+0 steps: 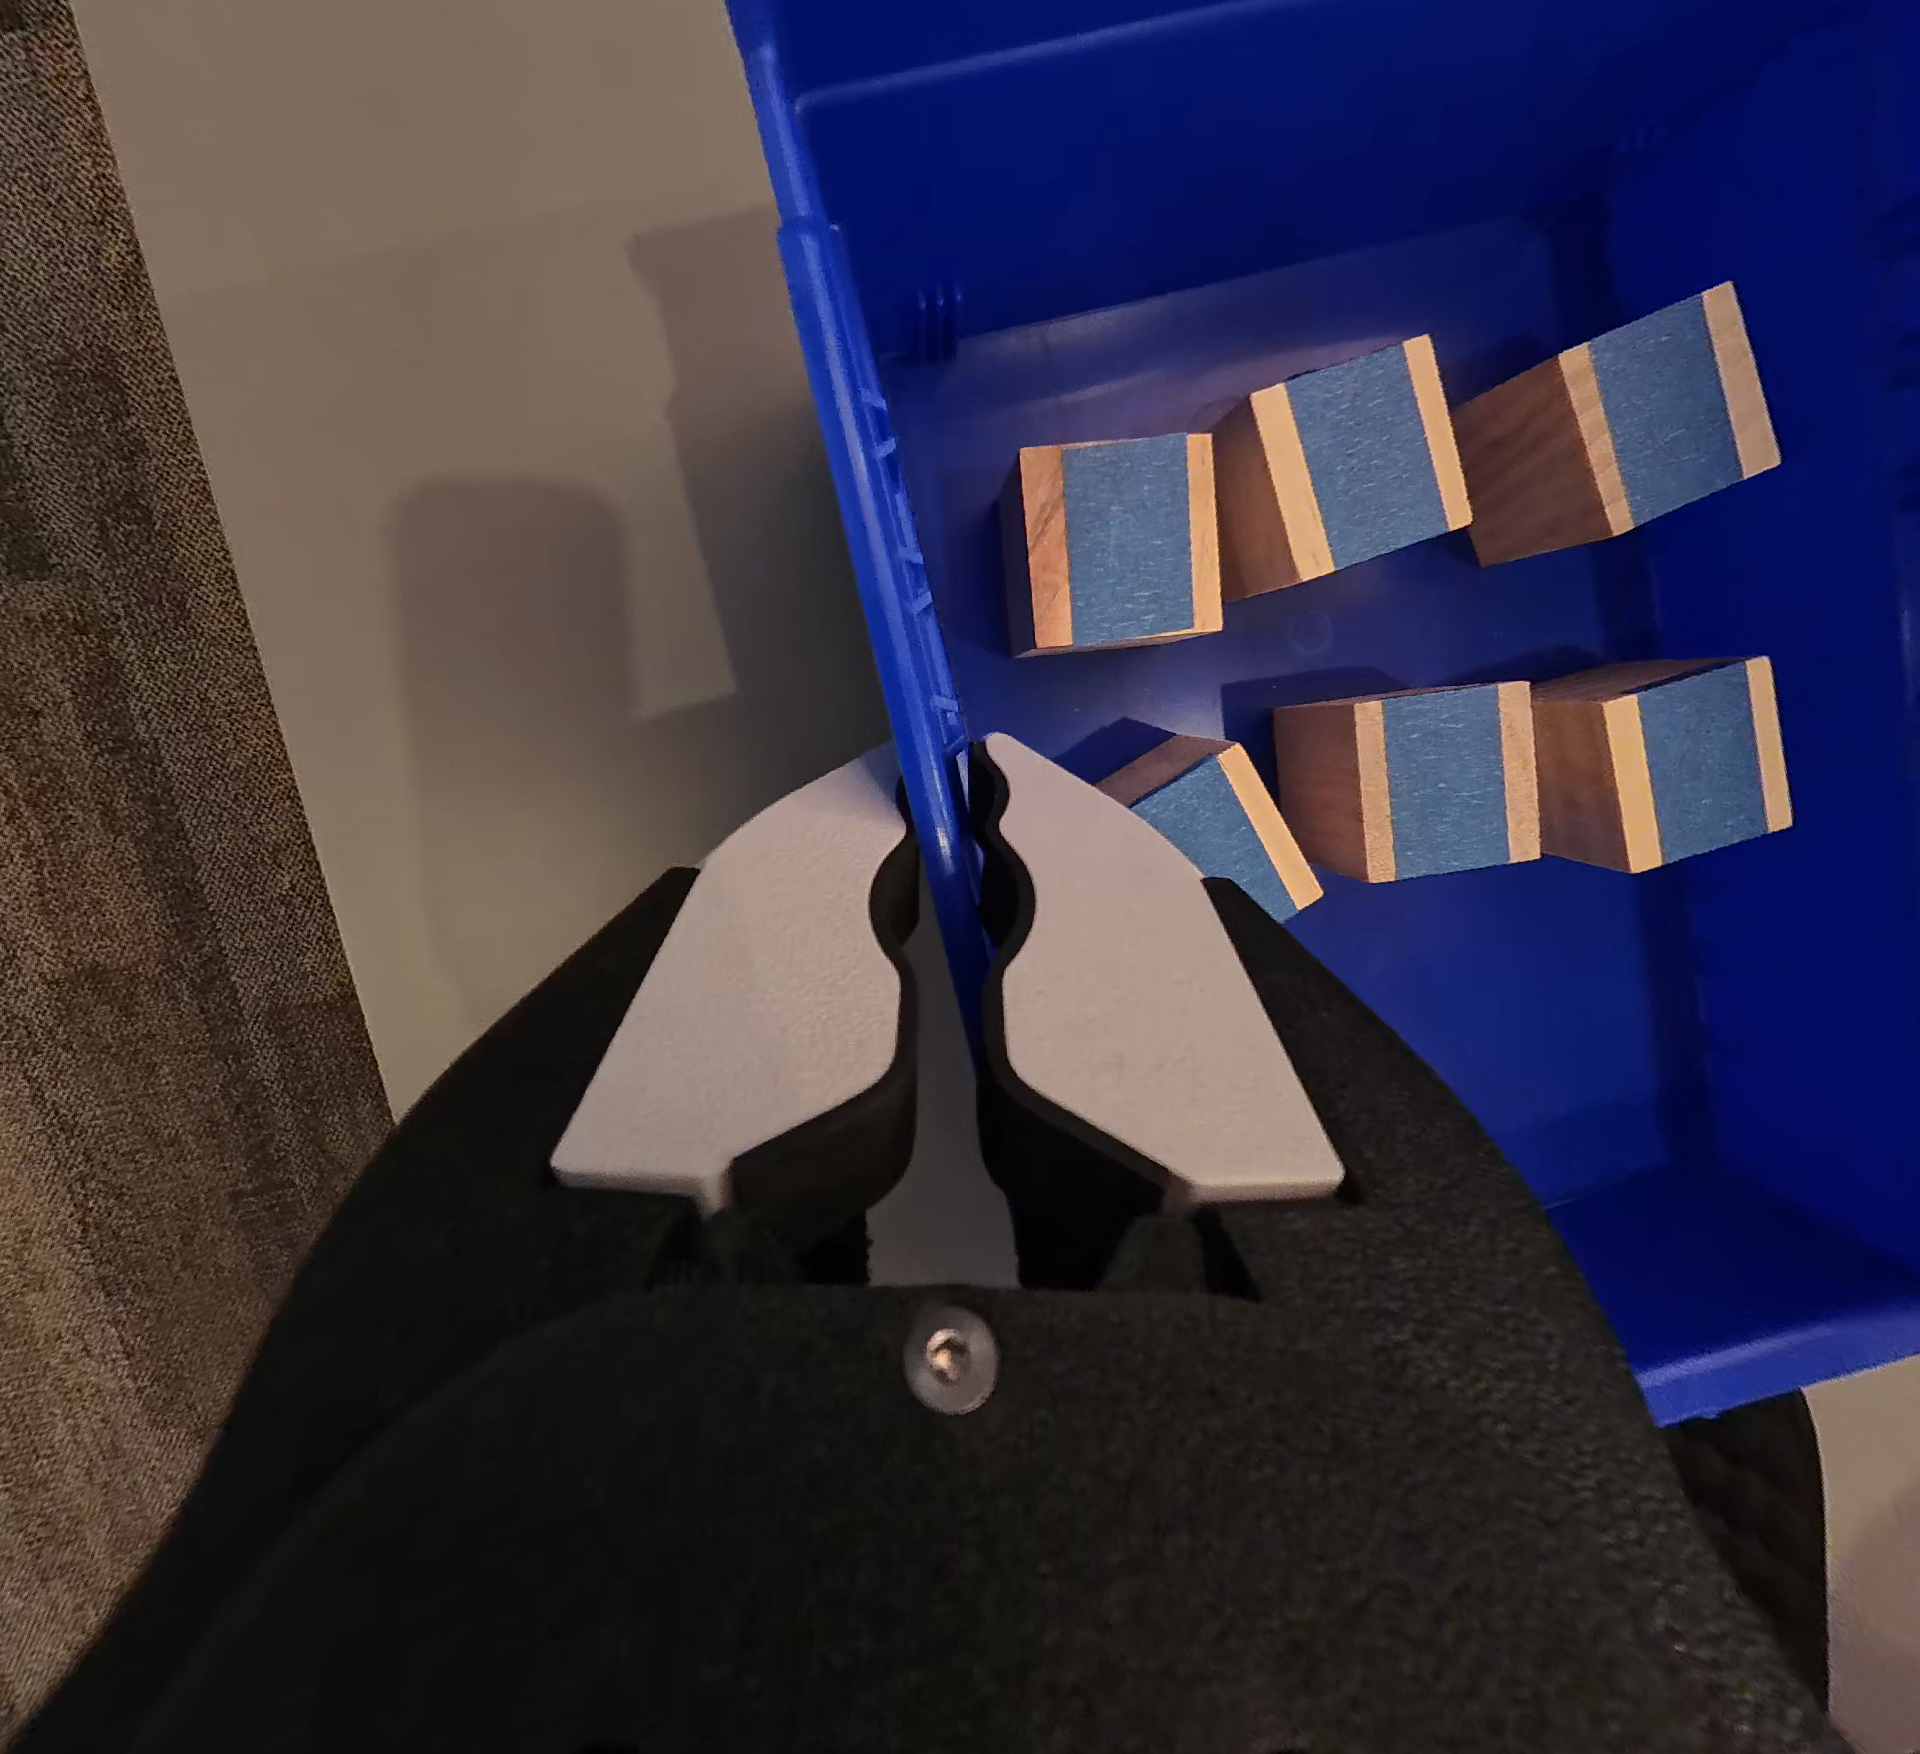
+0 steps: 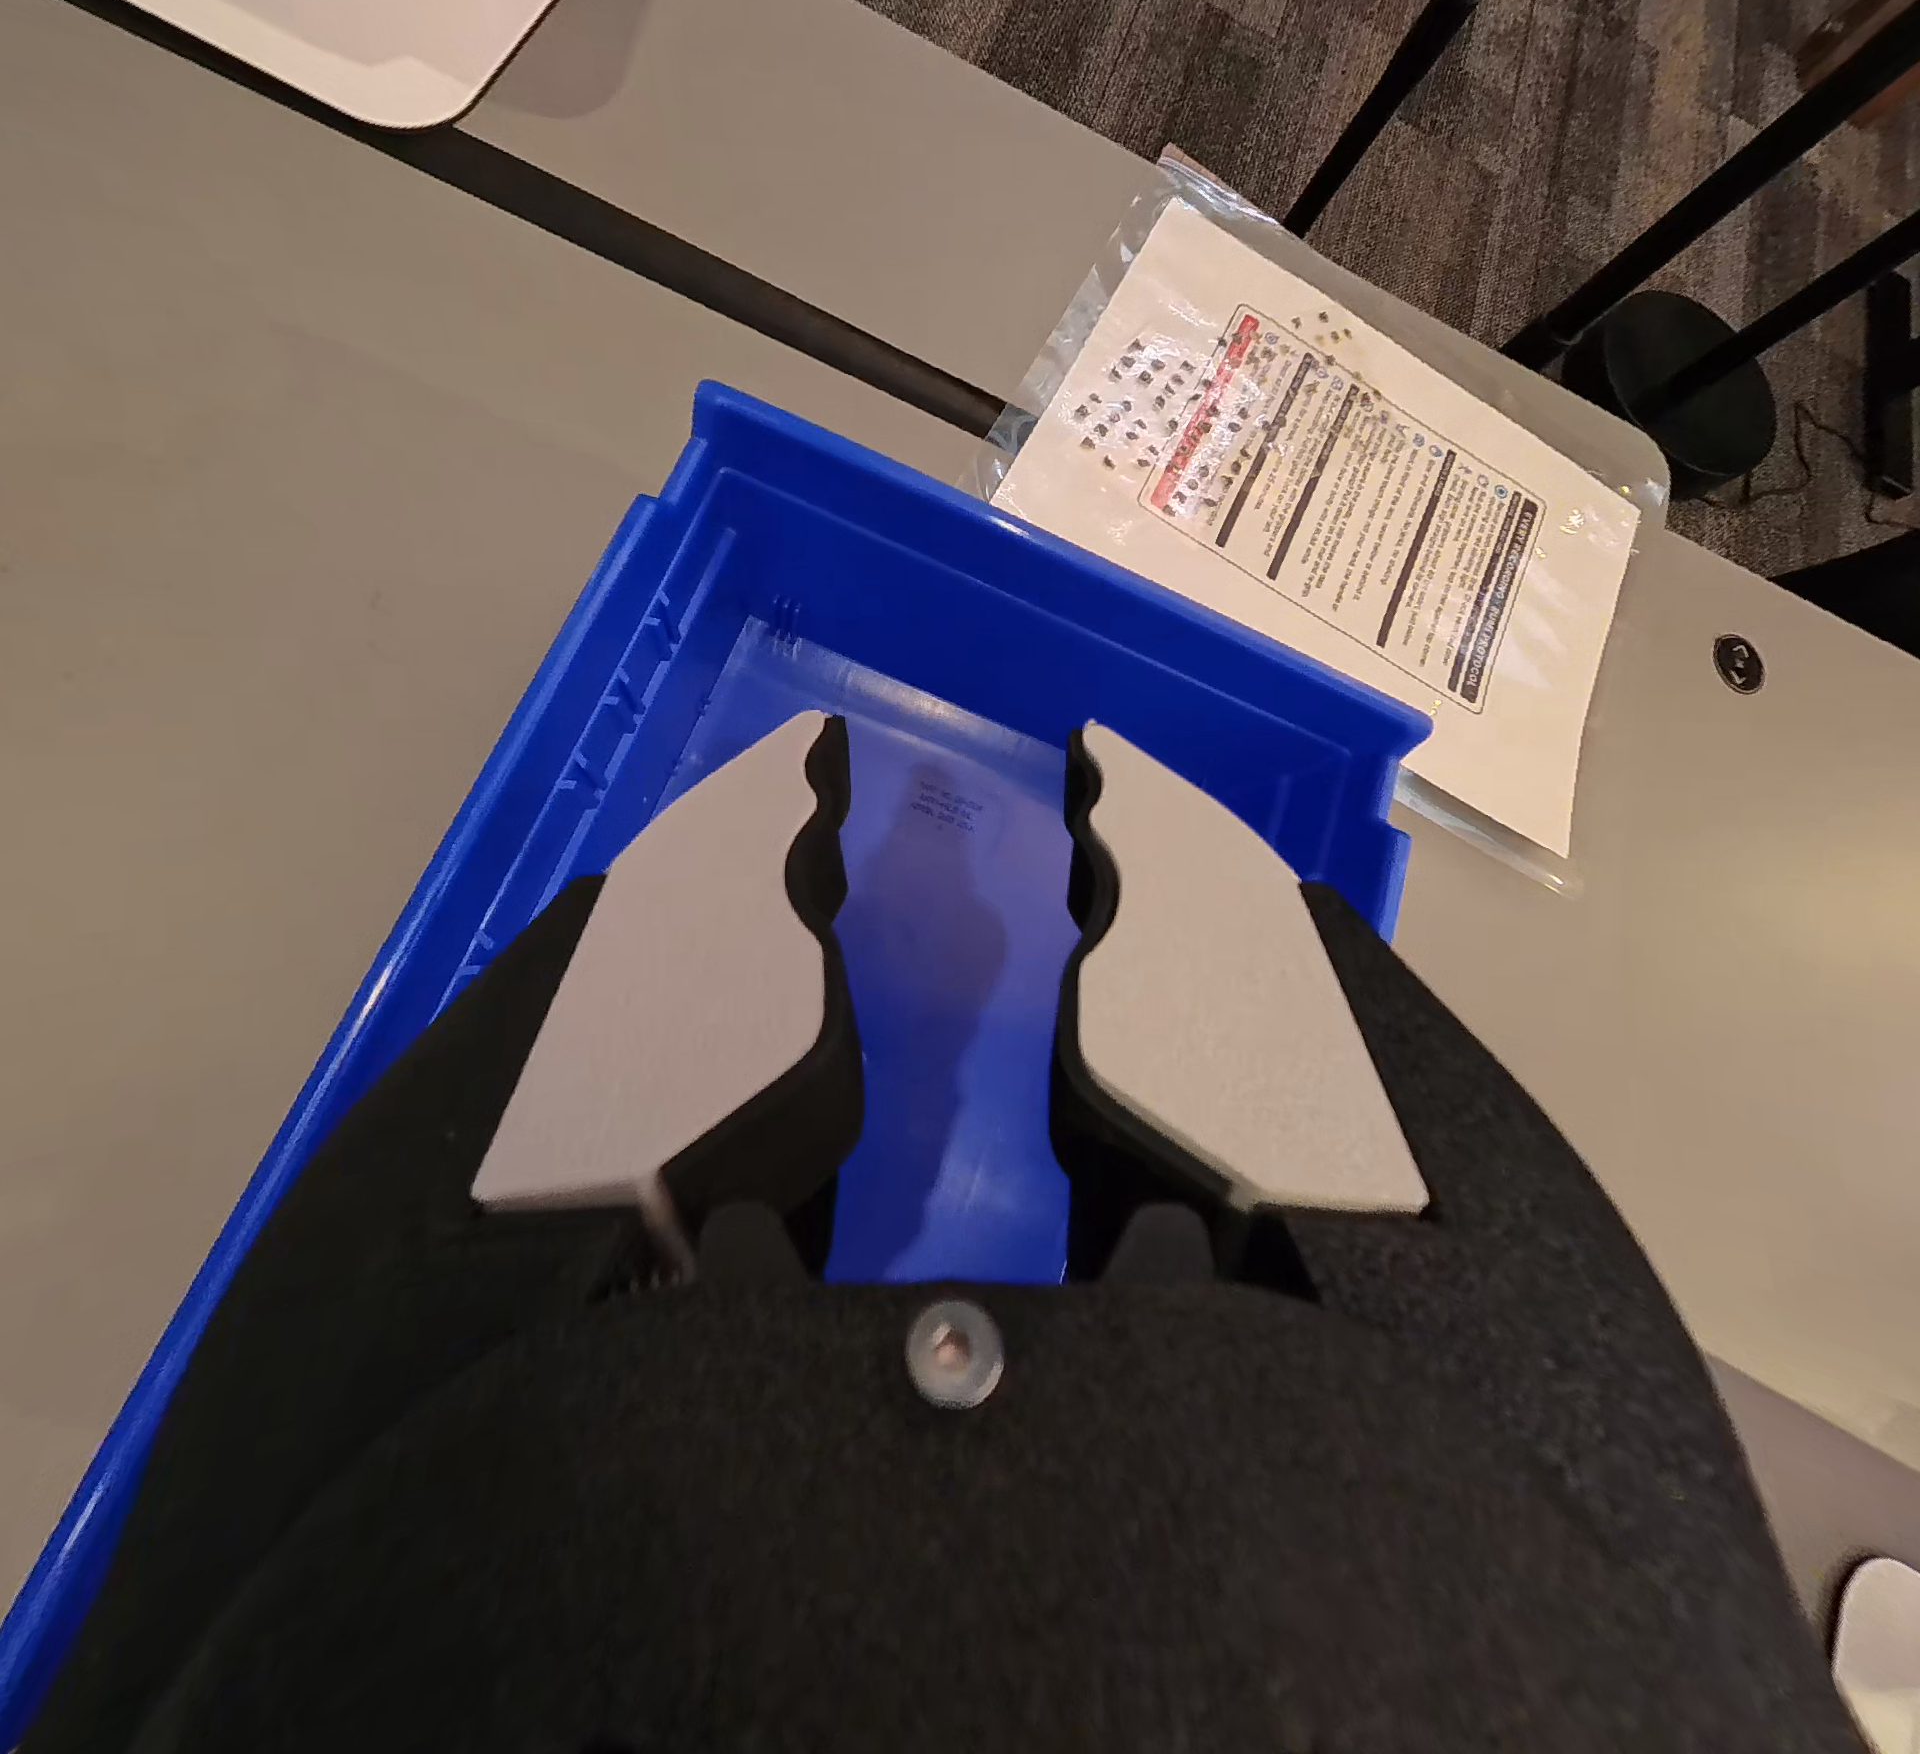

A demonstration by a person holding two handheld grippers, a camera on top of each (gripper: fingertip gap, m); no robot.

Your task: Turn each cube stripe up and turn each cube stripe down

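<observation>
The left gripper [image 1: 940, 769] is clamped on the side wall of the blue bin [image 1: 1195, 177], which is set on the grey table [image 1: 416, 250]. Six wooden cubes [image 1: 1340, 468] are seen inside, at its 2 o'clock, blue stripes up. The right gripper [image 2: 951, 733] is held spread over the bin's floor, its fingers [image 2: 1195, 956] gripping nothing.
</observation>
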